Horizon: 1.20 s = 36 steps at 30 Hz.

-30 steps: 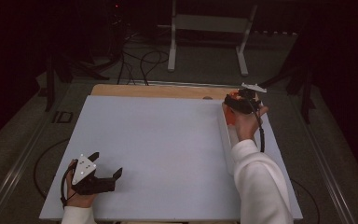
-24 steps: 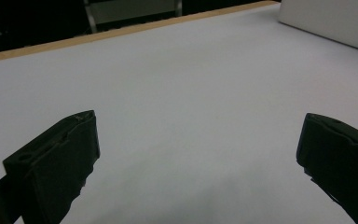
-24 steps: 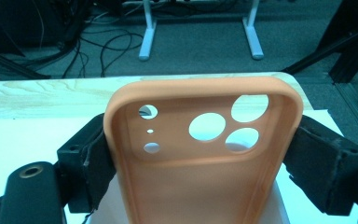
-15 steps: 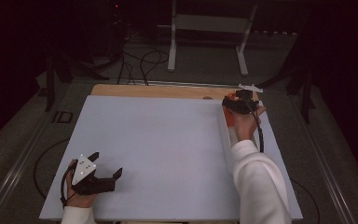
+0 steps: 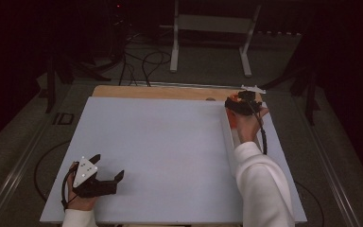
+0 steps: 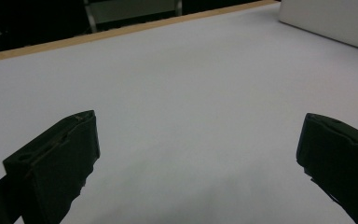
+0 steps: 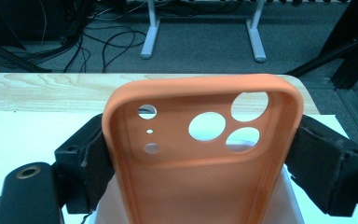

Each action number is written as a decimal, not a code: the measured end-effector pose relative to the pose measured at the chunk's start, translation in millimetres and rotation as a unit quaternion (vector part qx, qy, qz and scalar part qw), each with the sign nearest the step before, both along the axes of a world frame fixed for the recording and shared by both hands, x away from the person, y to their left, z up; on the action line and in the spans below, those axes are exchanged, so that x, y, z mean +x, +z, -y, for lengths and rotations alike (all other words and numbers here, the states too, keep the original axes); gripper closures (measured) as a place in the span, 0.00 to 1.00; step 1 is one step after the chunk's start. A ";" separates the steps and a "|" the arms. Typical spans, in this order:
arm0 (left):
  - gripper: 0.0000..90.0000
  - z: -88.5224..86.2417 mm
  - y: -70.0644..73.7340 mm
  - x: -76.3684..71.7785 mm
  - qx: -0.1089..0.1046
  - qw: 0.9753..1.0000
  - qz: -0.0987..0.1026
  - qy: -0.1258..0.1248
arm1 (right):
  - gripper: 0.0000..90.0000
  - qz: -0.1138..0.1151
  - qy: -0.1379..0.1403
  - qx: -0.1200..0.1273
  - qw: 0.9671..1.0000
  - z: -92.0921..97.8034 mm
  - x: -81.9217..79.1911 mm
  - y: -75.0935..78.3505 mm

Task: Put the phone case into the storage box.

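1. High view: two grippers. The left gripper (image 5: 108, 178) sits spread on the white board (image 5: 170, 151); the right gripper (image 5: 238, 105) is at the far edge with something orange.
2. Left gripper view: jaws wide apart, bare board between them.
3. Right gripper view: one orange phone case (image 7: 205, 154) pinched between the jaws, six cutouts, no logo or writing I can read.

This looks like a lab or recording studio. A white board (image 5: 170, 156) covers a wooden table (image 5: 160, 92) in a dark room. Loose cables (image 5: 144, 59) and a metal stand (image 5: 212, 28) sit on the grey floor behind.
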<state>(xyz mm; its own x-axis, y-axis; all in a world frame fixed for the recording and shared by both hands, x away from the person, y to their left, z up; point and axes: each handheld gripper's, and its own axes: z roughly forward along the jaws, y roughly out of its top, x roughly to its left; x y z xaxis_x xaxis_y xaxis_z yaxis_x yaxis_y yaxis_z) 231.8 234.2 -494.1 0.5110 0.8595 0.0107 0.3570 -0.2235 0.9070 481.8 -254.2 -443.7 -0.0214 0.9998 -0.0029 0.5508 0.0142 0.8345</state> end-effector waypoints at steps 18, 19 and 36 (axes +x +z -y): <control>0.00 0.2 0.2 -0.5 0.001 1.000 0.000 -0.001 | 0.09 0.035 0.011 0.004 0.999 -1.0 -4.2 8.2; 0.00 0.1 0.2 -0.5 0.001 1.000 0.000 -0.001 | 0.09 0.036 0.010 0.005 0.999 -0.5 -4.3 8.7; 0.00 0.8 0.0 -0.4 0.001 1.000 -0.001 -0.002 | 0.09 0.025 0.023 0.023 0.999 -0.3 -11.9 7.1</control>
<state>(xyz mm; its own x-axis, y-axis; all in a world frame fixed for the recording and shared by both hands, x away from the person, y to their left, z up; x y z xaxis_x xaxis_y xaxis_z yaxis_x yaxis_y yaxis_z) 231.4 233.4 -494.2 0.5153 0.8570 0.0113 0.3581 -0.2273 0.9056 469.9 -253.9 -436.6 -0.0686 0.9968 0.0400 0.5088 0.0005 0.8609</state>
